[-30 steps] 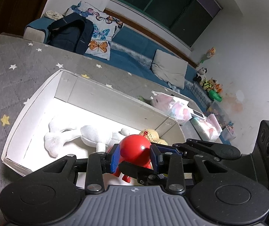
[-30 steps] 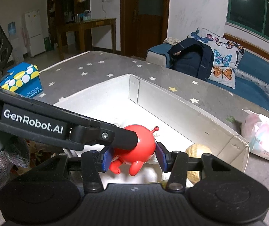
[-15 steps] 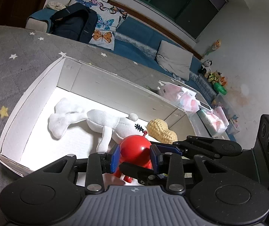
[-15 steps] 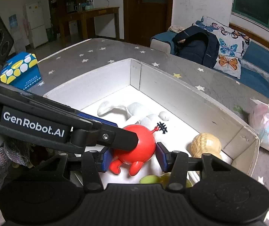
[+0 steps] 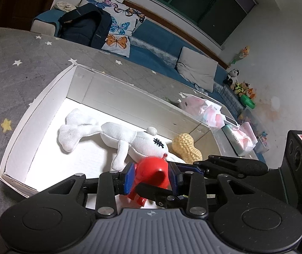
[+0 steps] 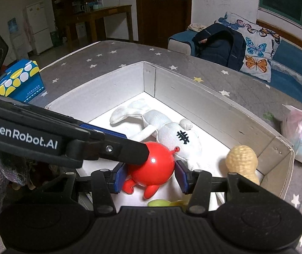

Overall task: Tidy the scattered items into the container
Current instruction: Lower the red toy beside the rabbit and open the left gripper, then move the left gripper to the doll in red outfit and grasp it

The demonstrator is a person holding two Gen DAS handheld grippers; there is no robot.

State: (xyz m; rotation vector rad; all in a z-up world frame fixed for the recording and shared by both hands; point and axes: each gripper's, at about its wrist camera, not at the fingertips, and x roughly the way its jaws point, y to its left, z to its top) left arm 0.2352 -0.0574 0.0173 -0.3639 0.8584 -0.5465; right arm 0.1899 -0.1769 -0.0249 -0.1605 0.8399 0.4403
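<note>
**Two grippers on one red toy, above the box**

The red toy (image 6: pixel 154 166) sits pinched between the pads of the left gripper (image 5: pixel 152 176), whose jaws stand fairly narrow on its round body. The right gripper (image 6: pixel 151 172) brackets the same toy; its left pad touches the body, while the right pad looks to stand a hair off the surface, though the fisheye angle makes that hard to settle, so I cannot tell whether it truly grips. One finger of the left gripper crosses over the toy's top in the right wrist view.

Risks, as I judge them: if one gripper lets go or pulls while the other holds, the smooth ball could twist out and roll; dropped from here it may bounce off the soft toy below and over the near wall.

Just ahead of and beneath both grippers lies the white box (image 6: pixel 214 93). Inside it, right beyond the fingertips, a white plush animal (image 5: pixel 117 135) stretches along the floor; ahead and to the right rests a knitted peanut (image 6: pixel 242 160). Close under the right gripper's body, a yellow-green item (image 6: pixel 160 202) peeks out, mostly hidden.
</note>
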